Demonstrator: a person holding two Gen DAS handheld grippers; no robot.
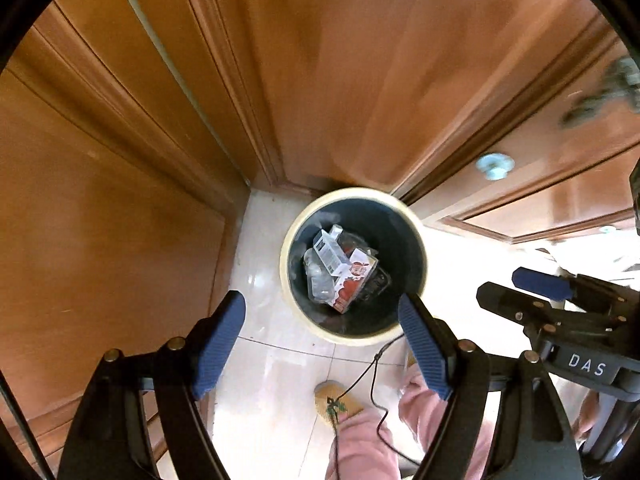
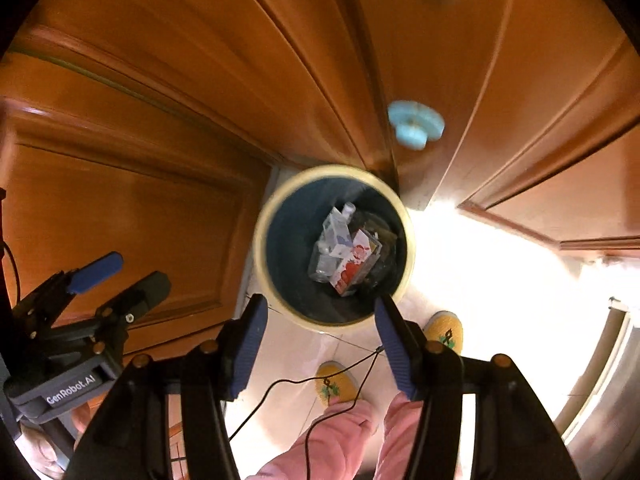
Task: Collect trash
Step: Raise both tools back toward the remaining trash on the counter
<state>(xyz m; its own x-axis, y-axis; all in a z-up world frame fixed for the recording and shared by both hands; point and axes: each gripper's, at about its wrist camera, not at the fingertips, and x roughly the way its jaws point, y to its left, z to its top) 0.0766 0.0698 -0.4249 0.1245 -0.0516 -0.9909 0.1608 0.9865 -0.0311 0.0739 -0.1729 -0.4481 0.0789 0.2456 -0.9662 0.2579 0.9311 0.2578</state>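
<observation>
Both tongs hover spread apart and empty above the round dark bin with a cream rim [image 1: 353, 266] — left tongs [image 1: 322, 344], right tongs [image 2: 320, 338]. Crumpled cartons and wrappers [image 1: 340, 270] lie inside it, glossy white tiled floor [image 1: 276, 364] beneath, orange wooden doors [image 1: 320, 72] behind.

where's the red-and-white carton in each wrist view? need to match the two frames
Left wrist: the red-and-white carton lies inside the trash bin, just right of frame centre, above the open jaws.
Right wrist: the carton lies in the same bin, slightly right of centre, blurred by motion.
Shared landmark: the pale blue knob on the wooden door, up and right of the bin in both views.
</observation>
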